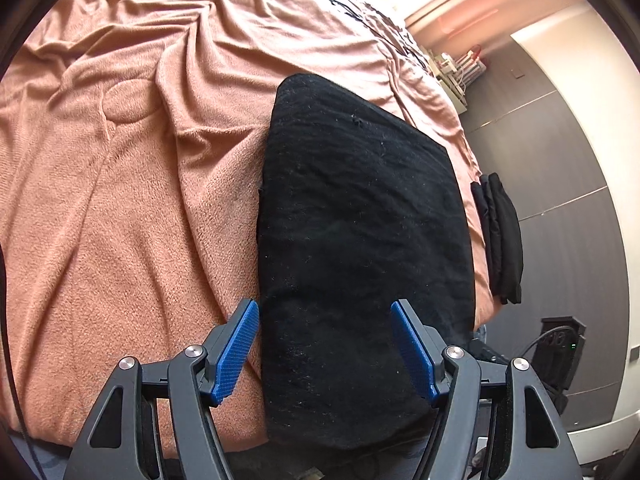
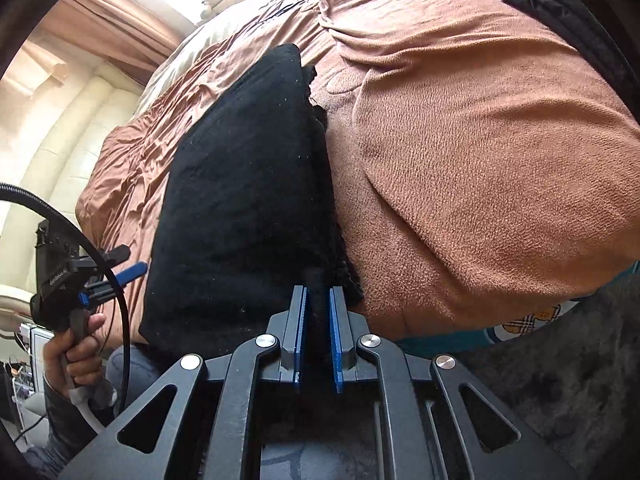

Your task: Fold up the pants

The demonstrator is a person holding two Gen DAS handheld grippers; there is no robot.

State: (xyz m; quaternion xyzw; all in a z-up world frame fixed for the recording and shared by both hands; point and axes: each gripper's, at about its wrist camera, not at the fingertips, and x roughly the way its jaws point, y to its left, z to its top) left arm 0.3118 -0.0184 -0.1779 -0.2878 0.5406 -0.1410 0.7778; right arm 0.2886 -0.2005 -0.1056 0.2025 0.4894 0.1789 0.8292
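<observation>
Folded black pants (image 1: 360,220) lie on a brown blanket (image 1: 120,200) that covers the bed. My left gripper (image 1: 325,308) hovers over the near end of the pants, jaws wide open, nothing pinched between the blue pads (image 1: 236,344). In the right wrist view the pants (image 2: 240,200) run away from me, and my right gripper (image 2: 319,300) is shut on a raised fold of black cloth at their near right edge. The left gripper (image 2: 132,270) also shows at the left there, held by a person's hand (image 2: 76,356).
A second stack of folded black clothes (image 1: 500,240) sits at the bed's right edge. More black fabric (image 2: 560,4) lies at the far corner. Beyond the bed are grey floor (image 1: 560,160), a dark box with a cable (image 1: 560,352) and a cream padded headboard (image 2: 60,132).
</observation>
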